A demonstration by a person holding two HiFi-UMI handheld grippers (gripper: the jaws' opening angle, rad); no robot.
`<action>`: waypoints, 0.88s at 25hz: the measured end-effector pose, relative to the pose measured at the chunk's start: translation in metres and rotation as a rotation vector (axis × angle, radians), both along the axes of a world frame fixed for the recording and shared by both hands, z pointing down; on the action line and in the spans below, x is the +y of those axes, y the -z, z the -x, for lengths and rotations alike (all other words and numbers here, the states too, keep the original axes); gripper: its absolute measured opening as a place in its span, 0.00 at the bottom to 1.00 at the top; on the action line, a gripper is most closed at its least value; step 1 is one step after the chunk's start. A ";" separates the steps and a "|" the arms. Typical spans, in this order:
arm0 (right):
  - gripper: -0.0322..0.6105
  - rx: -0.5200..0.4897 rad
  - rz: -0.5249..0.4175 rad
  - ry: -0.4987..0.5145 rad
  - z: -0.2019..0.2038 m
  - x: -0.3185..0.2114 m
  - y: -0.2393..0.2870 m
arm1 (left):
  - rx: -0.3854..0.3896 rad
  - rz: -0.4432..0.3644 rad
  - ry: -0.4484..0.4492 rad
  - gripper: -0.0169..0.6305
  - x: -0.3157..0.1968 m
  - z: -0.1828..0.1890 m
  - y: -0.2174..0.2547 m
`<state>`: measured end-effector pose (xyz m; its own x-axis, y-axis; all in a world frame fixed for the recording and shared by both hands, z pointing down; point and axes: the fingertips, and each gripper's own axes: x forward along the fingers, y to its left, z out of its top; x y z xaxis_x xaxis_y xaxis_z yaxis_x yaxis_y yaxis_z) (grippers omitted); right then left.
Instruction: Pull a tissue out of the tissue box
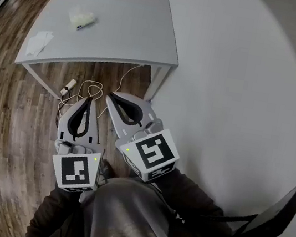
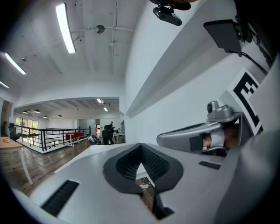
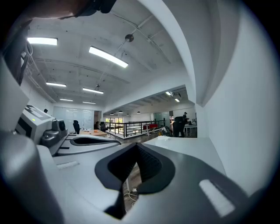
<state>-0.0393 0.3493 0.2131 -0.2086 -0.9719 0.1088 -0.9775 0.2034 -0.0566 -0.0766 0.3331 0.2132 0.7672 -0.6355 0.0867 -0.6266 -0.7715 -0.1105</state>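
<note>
My left gripper (image 1: 87, 103) and right gripper (image 1: 113, 99) hang closed and empty by my chest, since the bench (image 1: 124, 27) stands well apart.

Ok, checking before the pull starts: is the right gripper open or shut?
Shut: the right gripper shows its jaws meeting at the tips, nothing between them.

Bright, even indoor light from ceiling strip lights (image 2: 64, 27), glaring upper left. Strong fisheye warp, dark vignette at corners. Nearest foreground soft; head view sharp, shadows faint.
</note>
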 end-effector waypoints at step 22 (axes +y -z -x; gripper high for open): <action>0.05 -0.021 -0.008 -0.068 0.002 -0.041 -0.010 | 0.030 0.068 0.010 0.02 -0.046 0.026 -0.026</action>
<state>-0.0412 0.3088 0.2233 -0.1439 -0.9848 0.0972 -0.9877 0.1369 -0.0757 -0.1031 0.2870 0.2389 0.7641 -0.6363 0.1066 -0.6362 -0.7705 -0.0389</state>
